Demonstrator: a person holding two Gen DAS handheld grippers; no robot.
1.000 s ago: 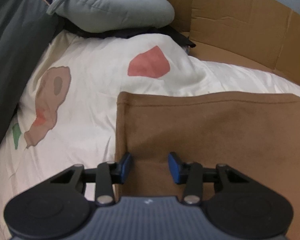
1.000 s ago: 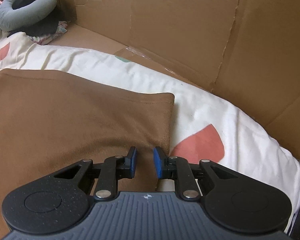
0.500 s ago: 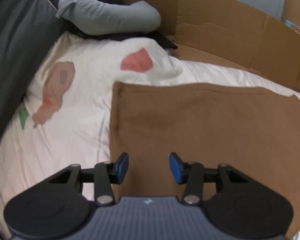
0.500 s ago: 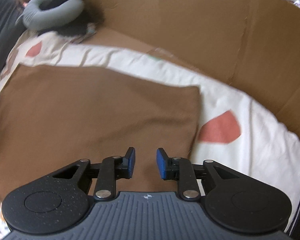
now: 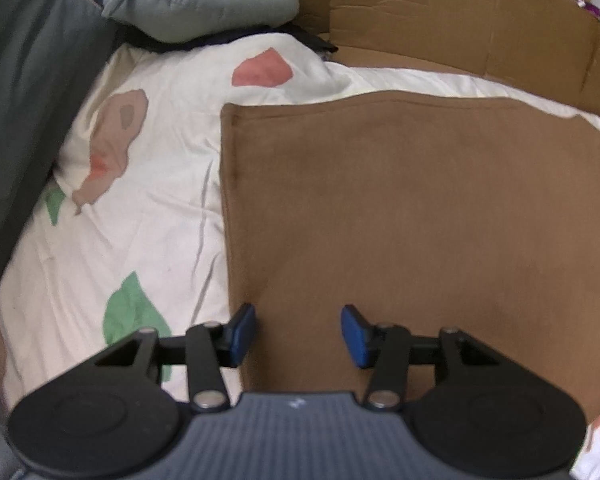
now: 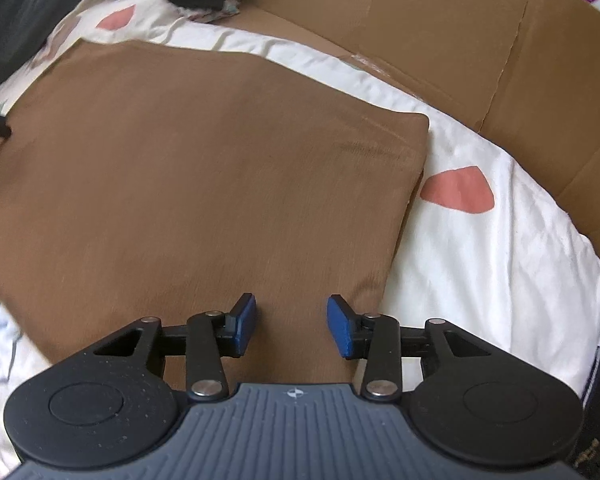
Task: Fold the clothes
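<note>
A brown garment (image 5: pixel 412 216) lies folded flat as a rectangle on a white patterned sheet (image 5: pixel 140 216). My left gripper (image 5: pixel 298 334) hovers over its near left part, jaws opening, nothing between the blue pads. In the right wrist view the same brown garment (image 6: pixel 204 168) fills the middle. Over its near right part my right gripper (image 6: pixel 291 326) is also opening with an empty gap. Neither gripper touches the cloth as far as I can see.
Cardboard walls (image 6: pixel 440 28) stand along the far and right sides of the bed. A grey curved pillow (image 5: pixel 196 0) and dark clothes lie at the far left corner. A dark grey cover (image 5: pixel 16 92) runs along the left edge. The sheet (image 6: pixel 480 248) shows red and green patches.
Both grippers have drawn back toward the near edge of the brown garment, so more of it shows. The jaws of both have widened, the right one most. The garment lies as before.
</note>
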